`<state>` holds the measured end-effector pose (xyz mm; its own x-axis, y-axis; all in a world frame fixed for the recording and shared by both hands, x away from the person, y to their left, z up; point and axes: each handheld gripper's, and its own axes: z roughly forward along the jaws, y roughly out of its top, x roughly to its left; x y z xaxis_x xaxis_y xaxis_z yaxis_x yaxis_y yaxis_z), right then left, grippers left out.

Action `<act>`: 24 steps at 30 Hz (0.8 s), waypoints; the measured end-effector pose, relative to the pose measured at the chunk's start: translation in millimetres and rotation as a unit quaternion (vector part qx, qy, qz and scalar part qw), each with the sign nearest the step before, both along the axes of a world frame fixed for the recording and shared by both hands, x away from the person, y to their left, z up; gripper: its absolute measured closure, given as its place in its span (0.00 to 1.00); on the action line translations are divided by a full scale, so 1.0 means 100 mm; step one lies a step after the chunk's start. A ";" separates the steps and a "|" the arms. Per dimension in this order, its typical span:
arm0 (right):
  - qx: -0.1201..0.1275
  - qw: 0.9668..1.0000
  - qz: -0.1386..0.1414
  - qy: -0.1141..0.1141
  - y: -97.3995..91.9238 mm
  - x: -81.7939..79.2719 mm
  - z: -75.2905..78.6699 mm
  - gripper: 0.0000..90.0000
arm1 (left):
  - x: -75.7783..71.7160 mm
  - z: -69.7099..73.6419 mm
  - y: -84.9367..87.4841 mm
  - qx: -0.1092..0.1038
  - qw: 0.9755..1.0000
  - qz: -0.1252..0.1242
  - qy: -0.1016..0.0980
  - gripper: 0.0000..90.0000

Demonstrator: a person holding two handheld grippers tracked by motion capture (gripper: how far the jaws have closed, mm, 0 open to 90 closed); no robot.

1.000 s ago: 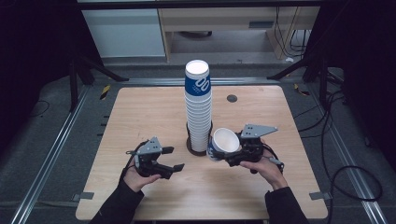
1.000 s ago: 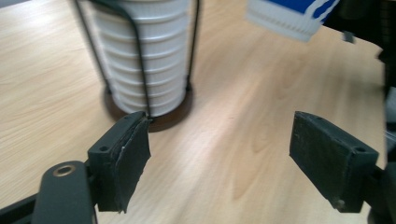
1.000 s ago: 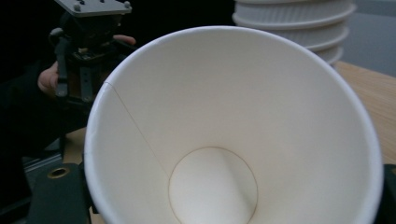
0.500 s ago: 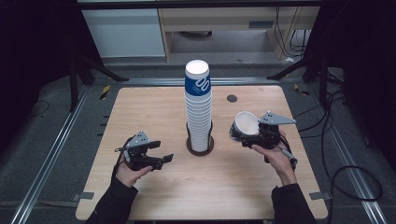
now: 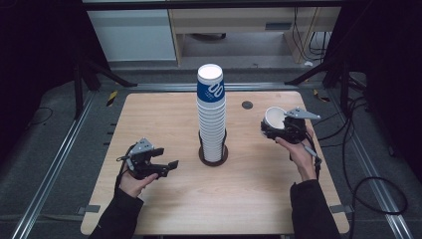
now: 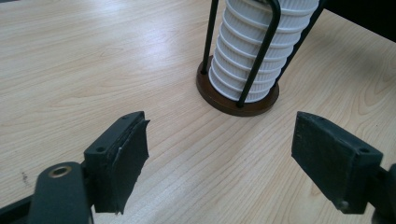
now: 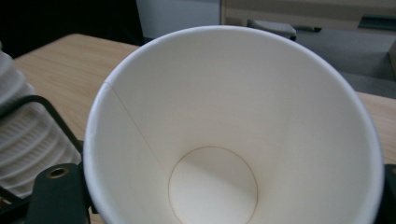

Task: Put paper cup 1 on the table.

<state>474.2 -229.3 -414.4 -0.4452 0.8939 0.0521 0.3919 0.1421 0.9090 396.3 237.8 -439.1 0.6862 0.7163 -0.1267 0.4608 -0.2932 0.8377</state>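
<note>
The right gripper (image 5: 276, 130) is clamped on a single white paper cup (image 5: 273, 117), its jaws pinching the wall low down near the base while the open mouth tips up and toward the far edge; in the right gripper view the cup (image 7: 233, 135) looks straight back at the camera, rim round and undented. I judge it very light and thin-walled, easy to crush, with a smooth, slightly slippery skin, so a gentle squeeze near the stiffer base or just under the rolled rim seems the safest hold. The left gripper (image 5: 166, 167) stands released, jaws wide with nothing between them, hovering over bare wood at about eight o'clock from the tall stack of cups (image 5: 211, 117). That stack sits in a dark wire holder (image 6: 239, 95) on a round base at the table's middle; the held cup is at roughly three o'clock from it, well apart. The wooden table (image 5: 149, 124) is pale, flat and smooth, with a small dark disc (image 5: 247, 104) near the far edge. Around it lie grey floor, metal rails, loose cables and dark surroundings.
</note>
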 end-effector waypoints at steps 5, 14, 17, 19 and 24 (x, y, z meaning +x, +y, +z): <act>-0.011 1.000 -0.015 0.020 -0.01 0.16 -0.12 0.22 | 0.01 0.00 0.02 0.000 1.000 0.005 -0.001 0.20; -0.027 0.998 -0.035 0.050 -0.07 0.26 -0.37 0.22 | 0.01 -0.01 0.01 0.005 1.000 0.004 0.001 0.20; -0.032 0.997 -0.039 0.065 -0.11 0.26 -0.44 0.22 | 0.01 -0.02 0.01 0.006 1.000 0.003 0.002 0.20; -0.034 0.996 -0.041 0.070 -0.12 0.27 -0.46 0.22 | 0.01 -0.02 0.01 0.006 1.000 0.003 0.002 0.20; -0.044 0.995 -0.040 0.082 -0.09 0.29 -0.52 0.22 | 0.01 -0.02 0.01 0.007 1.000 0.002 0.002 0.20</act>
